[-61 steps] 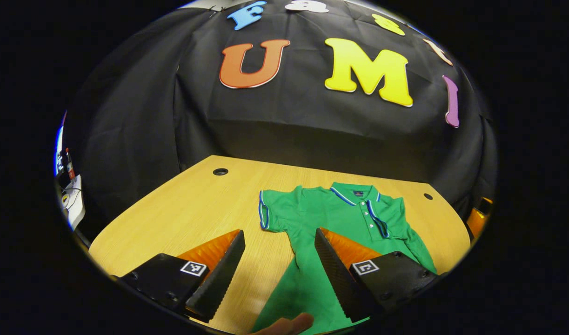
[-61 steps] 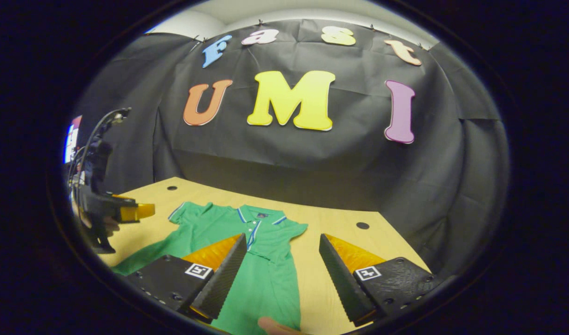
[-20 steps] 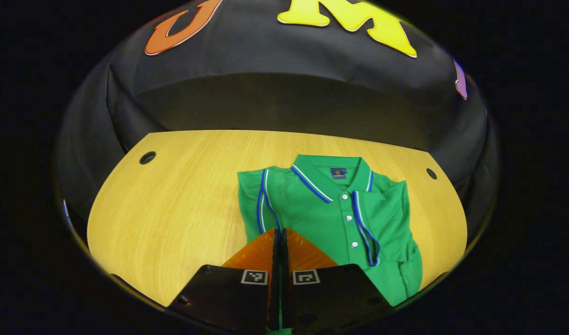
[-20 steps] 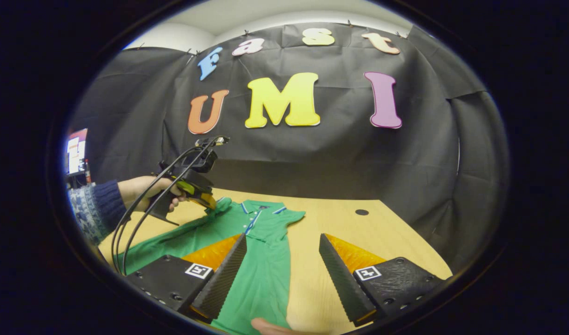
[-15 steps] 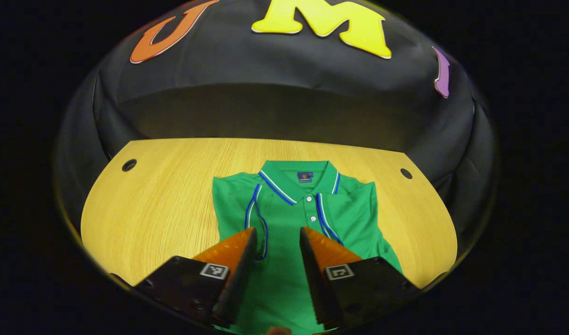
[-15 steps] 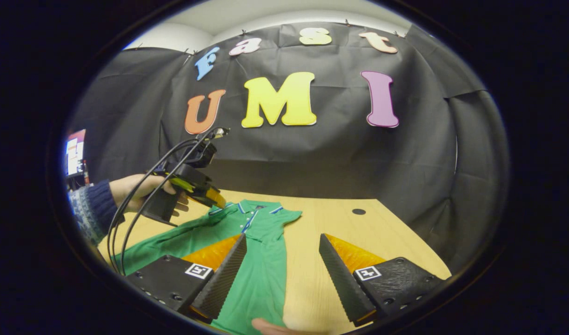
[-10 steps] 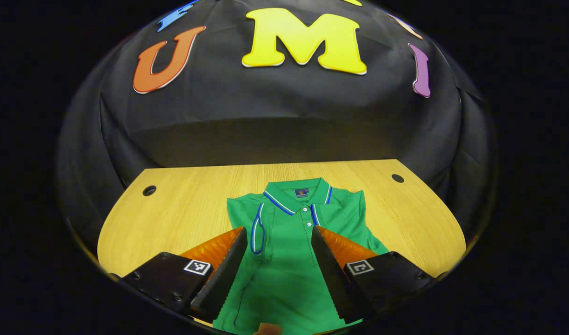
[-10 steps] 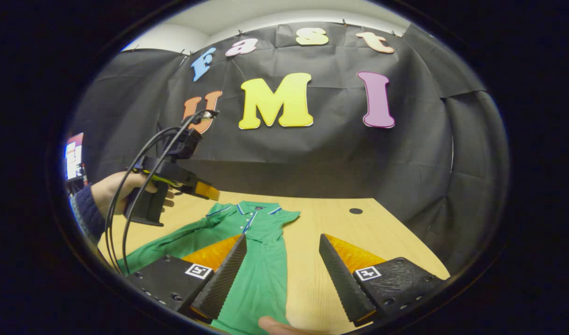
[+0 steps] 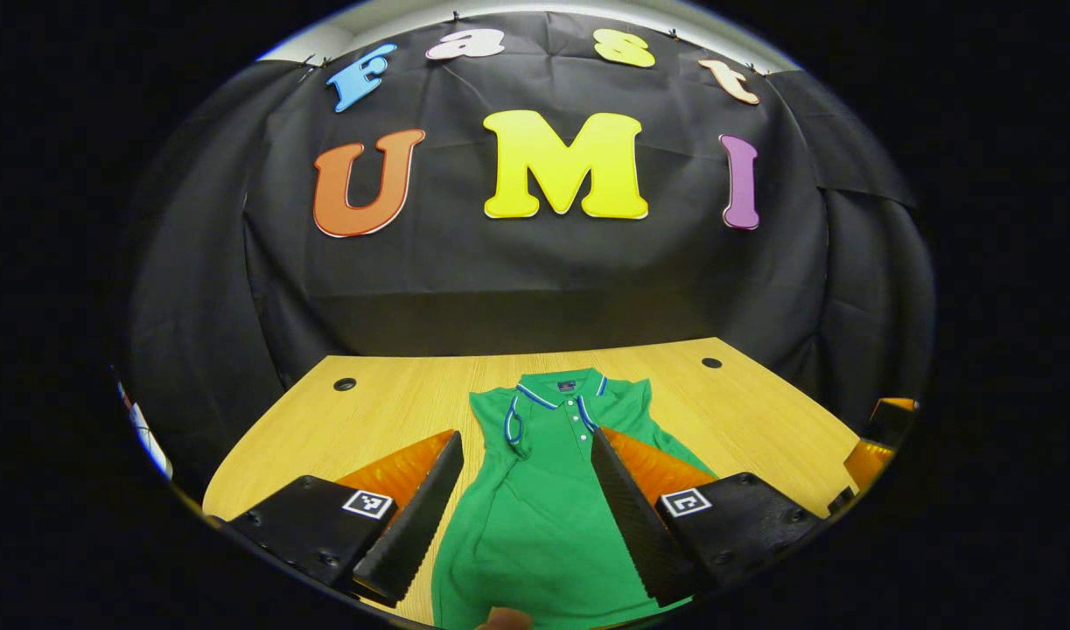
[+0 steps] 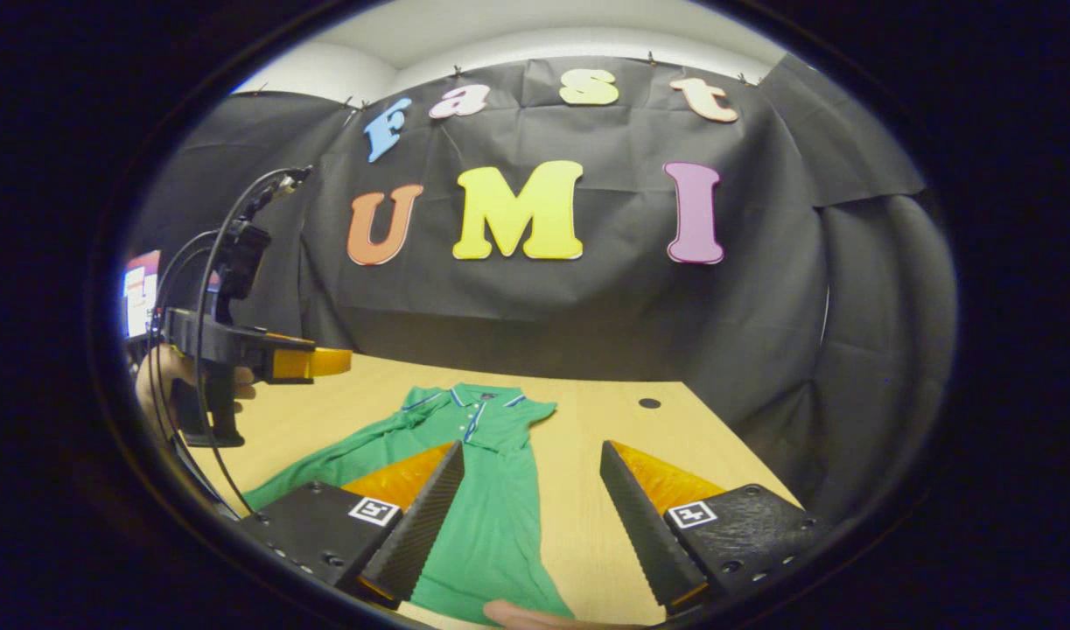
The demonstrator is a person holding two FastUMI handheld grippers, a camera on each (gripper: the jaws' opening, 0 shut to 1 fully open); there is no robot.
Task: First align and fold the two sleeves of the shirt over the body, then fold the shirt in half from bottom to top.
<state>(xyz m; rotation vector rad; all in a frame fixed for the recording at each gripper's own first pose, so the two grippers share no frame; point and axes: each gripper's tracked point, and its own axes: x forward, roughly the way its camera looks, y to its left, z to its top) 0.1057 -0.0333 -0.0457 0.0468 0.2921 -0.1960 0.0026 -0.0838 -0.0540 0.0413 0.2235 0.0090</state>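
Shirt (image 9: 543,490) lies flat at lower centre of the table (image 9: 360,420), one sleeve (image 9: 510,424) folded over the body. Left gripper (image 9: 524,507) and right gripper (image 10: 530,516) hang above it, jaws spread, empty. Risk: an off-line pinch at the other sleeve drags the body and undoes the fold.

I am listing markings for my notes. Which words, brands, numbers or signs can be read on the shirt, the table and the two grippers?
No text here can be read.
On the shirt: a small patch inside the collar, too small to read.
On the left gripper: a square coded marker on each finger, a pattern, no words.
On the right gripper: the same kind of square pattern.
On the table: no writing visible.
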